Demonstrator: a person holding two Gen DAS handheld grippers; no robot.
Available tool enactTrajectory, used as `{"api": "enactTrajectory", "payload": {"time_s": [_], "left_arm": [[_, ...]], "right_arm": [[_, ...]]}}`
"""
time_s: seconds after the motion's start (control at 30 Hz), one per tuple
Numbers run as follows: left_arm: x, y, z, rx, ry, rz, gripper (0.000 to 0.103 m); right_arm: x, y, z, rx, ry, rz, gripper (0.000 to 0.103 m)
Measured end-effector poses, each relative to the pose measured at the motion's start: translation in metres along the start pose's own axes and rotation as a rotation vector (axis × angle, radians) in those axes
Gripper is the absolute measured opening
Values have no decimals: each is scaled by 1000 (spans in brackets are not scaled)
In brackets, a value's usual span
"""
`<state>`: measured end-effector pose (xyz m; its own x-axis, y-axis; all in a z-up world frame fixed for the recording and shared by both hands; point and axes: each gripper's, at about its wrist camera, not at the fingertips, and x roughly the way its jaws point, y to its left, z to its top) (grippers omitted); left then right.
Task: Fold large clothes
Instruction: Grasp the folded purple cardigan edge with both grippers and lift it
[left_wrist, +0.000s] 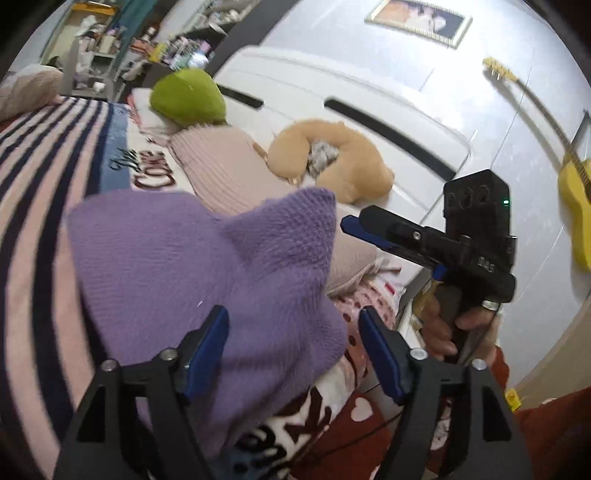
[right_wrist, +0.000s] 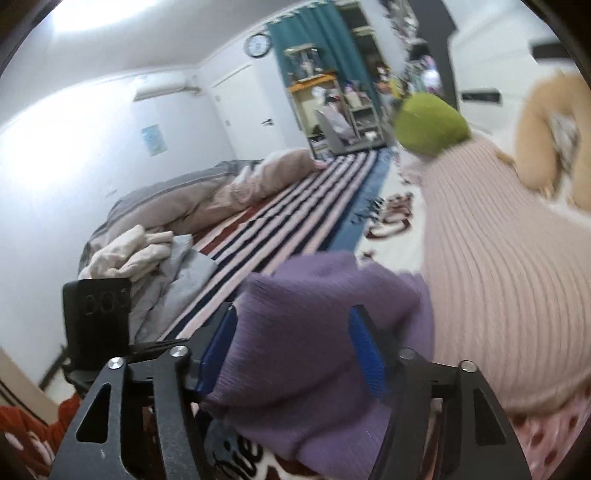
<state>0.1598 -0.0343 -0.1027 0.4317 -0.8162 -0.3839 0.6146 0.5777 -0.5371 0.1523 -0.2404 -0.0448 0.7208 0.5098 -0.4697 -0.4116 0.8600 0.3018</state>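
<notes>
The purple knitted sweater (left_wrist: 207, 266) lies bunched on the patterned bed blanket (left_wrist: 44, 206), in front of a pink ribbed knit garment (left_wrist: 225, 166). The left gripper (left_wrist: 293, 354) has its fingers spread wide, with a fold of purple knit between them but not pinched. The right gripper (right_wrist: 293, 350) likewise stands with fingers apart around a hump of the sweater (right_wrist: 321, 332). This looks like the regrasp between folds. Next, each pair of fingers likely needs to close on an edge, lift it, and carry it across evenly.
</notes>
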Motion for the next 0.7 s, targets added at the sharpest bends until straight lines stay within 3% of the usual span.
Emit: {"api": "enactTrajectory", "payload": {"time_s": [0.1, 0.2, 0.27, 0.33, 0.37, 0.4, 0.47, 0.53, 0.63, 0.7], "left_arm": [[-28, 16, -1, -16, -48, 52, 84], [-36, 49, -3, -85, -30, 121, 84], [-36, 66, -7, -121, -20, 108, 84], [-27, 77, -14, -150, 10, 113, 84], [-23, 82, -16, -164, 26, 119, 84], [-17, 87, -18, -180, 46, 121, 84], [-7, 90, -22, -200, 70, 120, 84], [0, 89, -22, -207, 69, 127, 84], [-1, 81, -14, -208, 50, 174, 95], [0, 77, -6, -214, 49, 152, 97]], "right_arm": [[10, 26, 16, -92, -5, -34, 87], [32, 44, 28, -180, 26, -106, 92], [54, 44, 28, -200, 88, -155, 92], [76, 42, 21, -215, 176, -156, 80], [87, 42, 14, -245, 225, -152, 43], [93, 43, 5, -285, 250, -171, 27], [90, 38, -5, -277, 228, -177, 22], [71, 31, -8, -241, 152, -214, 16], [26, 24, -10, -222, 25, -276, 13], [3, 14, -15, -203, -3, -315, 13]]}}
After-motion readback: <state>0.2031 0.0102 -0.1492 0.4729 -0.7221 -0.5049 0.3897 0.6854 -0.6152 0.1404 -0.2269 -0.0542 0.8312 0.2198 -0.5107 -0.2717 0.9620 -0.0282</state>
